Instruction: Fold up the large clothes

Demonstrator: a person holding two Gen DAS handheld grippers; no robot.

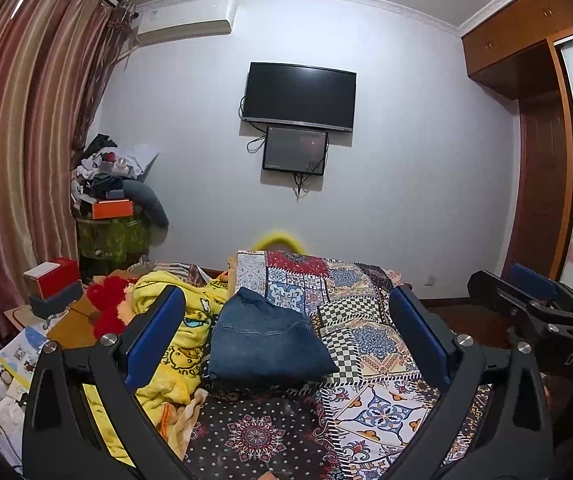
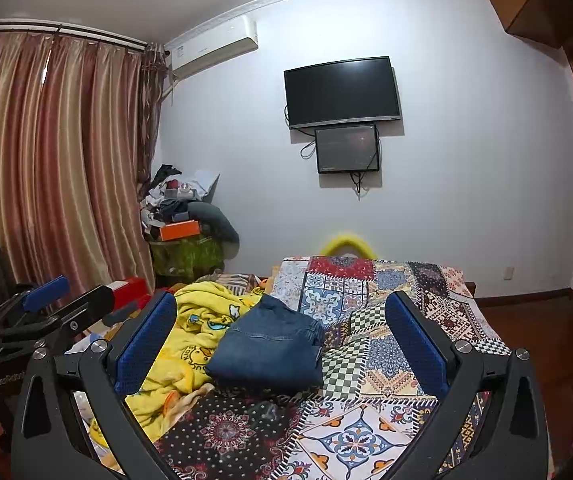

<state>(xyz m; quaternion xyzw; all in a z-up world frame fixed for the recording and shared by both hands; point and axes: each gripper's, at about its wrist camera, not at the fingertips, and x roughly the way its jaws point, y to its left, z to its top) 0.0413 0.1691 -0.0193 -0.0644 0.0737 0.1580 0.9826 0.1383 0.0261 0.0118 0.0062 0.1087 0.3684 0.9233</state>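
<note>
Jeans (image 1: 266, 340) are seen already folded into a compact denim stack, laid on the patchwork bedspread (image 1: 366, 320) near the middle of the bed, just beside the yellow cartoon blanket (image 1: 182, 328) bunched along the bed's left edge. Folding of this garment is judged done: edges look squared, no leg or waistband is seen trailing. No other unfolded large garment can be made out on the bed; whether the yellow blanket counts as a next item cannot be told. What is left is judged to be little, perhaps only a tidy-up or a move to another piece.

Left gripper (image 1: 286, 340) is held above the near end of the bed, raised clear of the fabric and pointed across the bed toward the far wall with the TV (image 1: 298, 96). Its fingers (image 1: 154, 340) are spread wide apart, nothing is gripped, and the jeans are framed between them without being touched.

Right gripper (image 2: 282, 344) is held likewise, level and forward-facing. Its fingers (image 2: 418, 344) are wide apart and empty. The jeans (image 2: 270, 352) are seen between them, untouched.

Each gripper is visible in the other's view: the right one (image 1: 534, 304) at the right edge, the left one (image 2: 46, 312) at the left edge, so both are held side by side, near each other. Neither is lowered to the cloth.
</note>
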